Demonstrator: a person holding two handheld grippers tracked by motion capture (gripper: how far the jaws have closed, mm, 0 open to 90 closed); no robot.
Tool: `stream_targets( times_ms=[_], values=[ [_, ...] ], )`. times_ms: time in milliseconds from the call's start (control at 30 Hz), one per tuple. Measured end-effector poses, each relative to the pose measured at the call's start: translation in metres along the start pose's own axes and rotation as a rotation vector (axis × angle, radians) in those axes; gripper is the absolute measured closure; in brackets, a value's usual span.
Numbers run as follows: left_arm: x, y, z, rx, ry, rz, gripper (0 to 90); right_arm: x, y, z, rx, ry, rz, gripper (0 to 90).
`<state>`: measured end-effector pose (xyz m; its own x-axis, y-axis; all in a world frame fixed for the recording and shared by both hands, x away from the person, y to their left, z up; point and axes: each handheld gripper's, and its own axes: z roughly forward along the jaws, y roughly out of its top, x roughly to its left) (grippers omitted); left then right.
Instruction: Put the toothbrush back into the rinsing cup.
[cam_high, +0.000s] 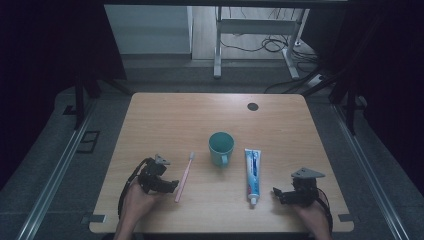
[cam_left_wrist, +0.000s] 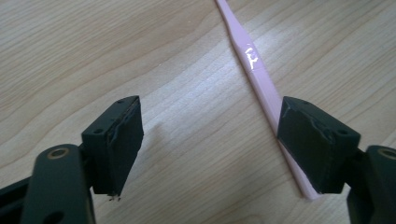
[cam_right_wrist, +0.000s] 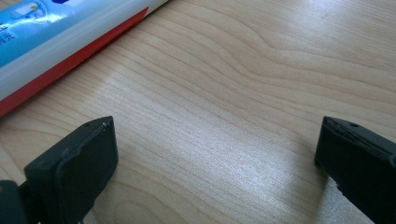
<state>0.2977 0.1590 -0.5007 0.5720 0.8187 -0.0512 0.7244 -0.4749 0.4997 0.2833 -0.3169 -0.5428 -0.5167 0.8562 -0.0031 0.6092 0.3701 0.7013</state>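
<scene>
Both grippers' jaws open and empty, left gripper (cam_left_wrist: 210, 140) partly hiding the pink toothbrush (cam_left_wrist: 254, 70) handle's end.

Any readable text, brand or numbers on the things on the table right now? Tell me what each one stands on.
Toothpaste tube: printing on the blue and white face, too small to read in the high view; the right gripper view shows a few small characters at its edge, too blurred and cut off to read.
Toothbrush: a small raised mark on the pink handle, lost in glare, not readable.
Cup: no text visible.
</scene>
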Motion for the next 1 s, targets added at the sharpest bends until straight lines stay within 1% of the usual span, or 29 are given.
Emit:
stream_targets(
  times_ms=[167, 267, 500, 533, 600, 633, 700, 767, 800, 867, 900, 967, 1000],
  values=[
    [-0.001, 0.01, 0.003, 0.046, -0.01, 0.013, 25.8, 0.0, 0.0, 0.0, 0.0, 0.0, -0.001, 0.0],
    [-0.001, 0.015, 0.005, 0.078, -0.024, 0.015, 29.5, 0.0, 0.0, 0.0, 0.0, 0.001, -0.001, 0.0],
    [-0.003, 0.027, 0.009, 0.127, -0.037, 0.02, 34.4, 0.0, 0.0, 0.0, 0.0, 0.001, -0.001, 0.0],
    [-0.003, 0.031, 0.01, 0.148, -0.04, 0.015, 36.0, 0.0, 0.0, 0.0, 0.0, 0.0, -0.001, 0.0],
    [-0.003, 0.034, 0.012, 0.164, -0.047, 0.009, 37.1, 0.0, 0.0, 0.0, 0.0, 0.0, -0.001, 0.0],
    [-0.003, 0.034, 0.012, 0.164, -0.047, 0.009, 37.8, 0.0, 0.0, 0.0, 0.0, 0.0, -0.001, 0.0],
    [-0.003, 0.04, 0.015, 0.194, -0.051, 0.003, 39.0, 0.0, 0.0, 0.0, 0.001, 0.0, 0.001, 0.0],
    [-0.003, 0.042, 0.016, 0.203, -0.052, 0.002, 40.3, 0.0, 0.0, 0.0, 0.001, 0.001, 0.001, 0.0],
    [-0.004, 0.045, 0.017, 0.219, -0.054, -0.001, 40.8, 0.0, 0.0, 0.0, 0.001, 0.0, 0.0, 0.0],
    [-0.004, 0.049, 0.018, 0.235, -0.059, -0.004, 42.2, 0.0, 0.0, 0.0, 0.002, 0.0, 0.002, 0.0],
    [-0.004, 0.049, 0.018, 0.235, -0.059, -0.004, 42.6, 0.0, 0.0, 0.0, 0.002, 0.0, 0.002, 0.0],
    [-0.006, 0.054, 0.02, 0.248, -0.068, -0.024, 43.8, 0.0, 0.0, 0.0, 0.002, 0.0, 0.003, 0.0],
    [-0.006, 0.054, 0.02, 0.248, -0.068, -0.024, 44.4, 0.0, 0.0, 0.0, 0.002, 0.0, 0.003, 0.0]
  ],
)
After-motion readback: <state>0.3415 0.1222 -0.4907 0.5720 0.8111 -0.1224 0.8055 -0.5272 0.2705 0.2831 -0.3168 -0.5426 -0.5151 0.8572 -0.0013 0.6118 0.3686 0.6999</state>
